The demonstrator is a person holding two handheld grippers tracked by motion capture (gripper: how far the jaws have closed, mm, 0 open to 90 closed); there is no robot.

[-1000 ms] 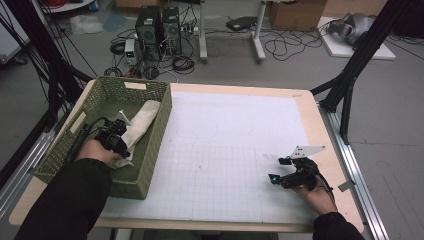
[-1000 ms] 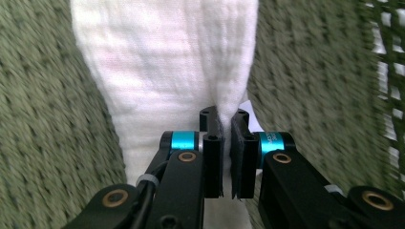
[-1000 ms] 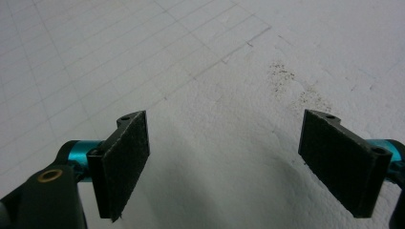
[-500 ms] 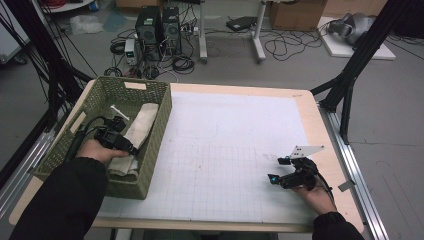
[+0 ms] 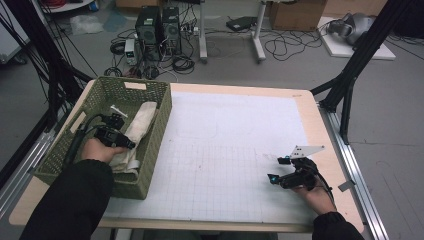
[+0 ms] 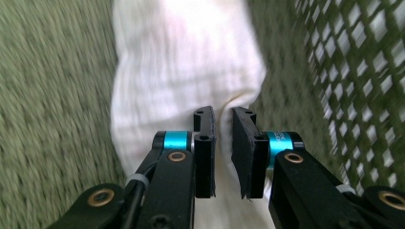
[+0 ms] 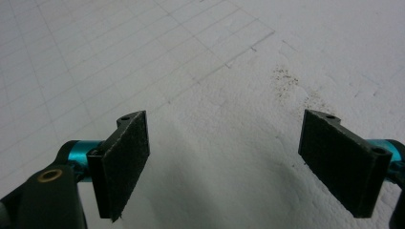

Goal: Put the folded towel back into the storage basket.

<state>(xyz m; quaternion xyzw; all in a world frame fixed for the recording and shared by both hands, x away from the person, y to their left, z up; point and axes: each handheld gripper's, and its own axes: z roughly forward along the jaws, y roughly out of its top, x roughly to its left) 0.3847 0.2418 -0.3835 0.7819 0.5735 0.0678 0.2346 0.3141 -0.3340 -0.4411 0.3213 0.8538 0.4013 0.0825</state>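
A: Left hand-held gripper (image 6: 223, 143)?
B: In the green basket (image 5: 102, 92), jaws just closing, pinching a fold of the white cloth (image 6: 186, 71).
A: Right hand-held gripper (image 7: 239, 157)?
B: Jaws wide apart, nothing between, over the counter (image 5: 240, 150).

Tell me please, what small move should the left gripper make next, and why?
Probably lift a little. The left gripper, its jaws just closing, pinches a fold of the white cloth inside the green basket, so raising it would test the grip.
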